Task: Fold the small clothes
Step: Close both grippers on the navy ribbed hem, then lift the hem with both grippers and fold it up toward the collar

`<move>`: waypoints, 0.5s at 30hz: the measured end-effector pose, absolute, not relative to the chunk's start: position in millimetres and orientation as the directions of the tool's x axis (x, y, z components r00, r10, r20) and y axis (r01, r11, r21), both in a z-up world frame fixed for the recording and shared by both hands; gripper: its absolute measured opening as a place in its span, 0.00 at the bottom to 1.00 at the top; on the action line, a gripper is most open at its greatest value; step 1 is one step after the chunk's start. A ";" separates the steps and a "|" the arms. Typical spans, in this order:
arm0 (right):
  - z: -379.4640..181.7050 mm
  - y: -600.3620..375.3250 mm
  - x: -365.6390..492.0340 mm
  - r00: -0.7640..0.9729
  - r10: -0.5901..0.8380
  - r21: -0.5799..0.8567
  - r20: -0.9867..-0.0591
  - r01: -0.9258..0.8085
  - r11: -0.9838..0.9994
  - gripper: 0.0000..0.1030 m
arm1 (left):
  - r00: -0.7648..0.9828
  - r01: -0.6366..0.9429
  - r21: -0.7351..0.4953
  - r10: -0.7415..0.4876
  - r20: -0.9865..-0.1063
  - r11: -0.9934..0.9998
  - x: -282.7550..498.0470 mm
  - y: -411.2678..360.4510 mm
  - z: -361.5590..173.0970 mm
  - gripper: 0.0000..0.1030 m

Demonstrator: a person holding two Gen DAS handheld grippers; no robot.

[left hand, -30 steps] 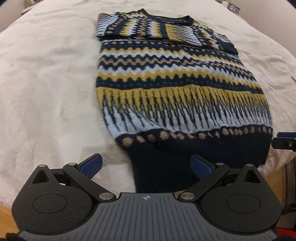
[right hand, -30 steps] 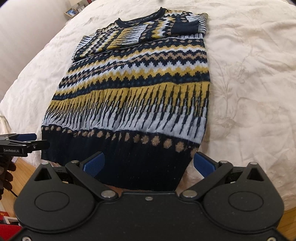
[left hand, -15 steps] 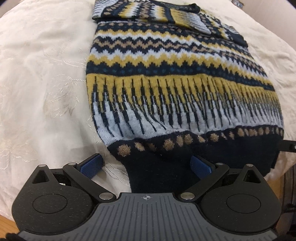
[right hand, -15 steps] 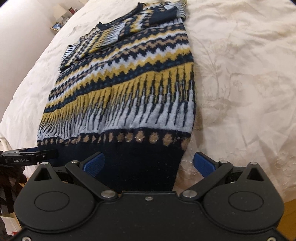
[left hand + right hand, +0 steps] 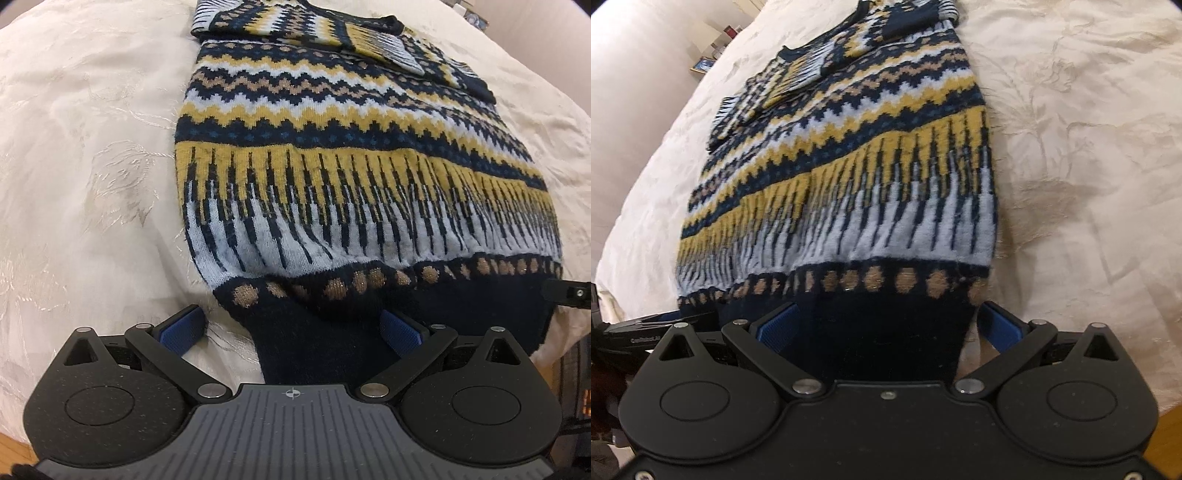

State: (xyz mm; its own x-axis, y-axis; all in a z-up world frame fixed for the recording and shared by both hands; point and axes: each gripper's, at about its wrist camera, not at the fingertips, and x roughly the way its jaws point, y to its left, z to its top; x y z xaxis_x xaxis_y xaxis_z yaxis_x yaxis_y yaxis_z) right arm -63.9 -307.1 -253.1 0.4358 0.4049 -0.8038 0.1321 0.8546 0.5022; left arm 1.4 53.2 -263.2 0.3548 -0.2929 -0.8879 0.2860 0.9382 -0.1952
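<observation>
Straddling the dark hem with its fingers spread wide, the left gripper (image 5: 291, 328) sits at the near left corner of the sweater (image 5: 351, 155), clamped on nothing; the right gripper (image 5: 886, 325) does the same at the near right corner, its blue pads also apart, one on each side of the navy band; the band seems to hang a little over the edge of the bed. The sweater lies flat on the cream bedspread (image 5: 81, 166), neck far away, and its sleeves are already folded across the chest. I judge the knit to be thick, soft and rather light; it will sag and stretch if it is lifted by one point only, so the two hem corners are the good places to take it, pinching both layers together. The fuzzy wool should not slip between the pads. Around it, the bedspread is wrinkled and may catch the fabric; small framed things (image 5: 701, 65) stand far behind at the wall, and nothing blocks the way.
</observation>
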 end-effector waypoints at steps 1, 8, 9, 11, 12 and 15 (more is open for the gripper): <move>-253.1 -307.2 -64.0 0.435 0.407 0.503 -0.804 0.131 0.854 1.00 | 0.353 0.286 -0.202 -0.299 -0.886 0.937 0.3 55.3 -261.8 0.99; -255.1 -307.6 -64.1 0.433 0.430 0.530 -0.792 0.138 0.837 1.00 | 0.381 0.245 -0.278 -0.356 -0.854 0.929 -8.8 75.4 -250.3 0.65; -255.4 -307.7 -64.5 0.434 0.433 0.534 -0.790 0.140 0.834 1.00 | 0.386 0.234 -0.291 -0.364 -0.848 0.928 -10.4 78.5 -248.9 0.61; -255.7 -308.6 -64.7 0.436 0.440 0.542 -0.785 0.141 0.828 0.95 | 0.392 0.217 -0.320 -0.382 -0.837 0.922 -13.2 85.2 -246.9 0.54; -256.0 -309.7 -64.9 0.436 0.444 0.547 -0.783 0.142 0.825 0.88 | 0.392 0.212 -0.334 -0.393 -0.832 0.918 -14.3 88.5 -246.2 0.52; -256.8 -314.6 -66.3 0.440 0.439 0.551 -0.783 0.164 0.818 0.64 | 0.384 0.203 -0.359 -0.412 -0.826 0.911 -15.5 92.5 -245.4 0.39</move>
State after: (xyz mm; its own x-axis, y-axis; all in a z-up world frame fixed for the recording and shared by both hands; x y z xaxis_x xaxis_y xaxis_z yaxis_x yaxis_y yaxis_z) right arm -66.3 -314.6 -256.8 0.4399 0.4394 -0.7832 0.1638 0.8183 0.5510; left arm -15.5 92.5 -245.4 0.3841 -0.4116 -0.8265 0.2028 0.9109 -0.3594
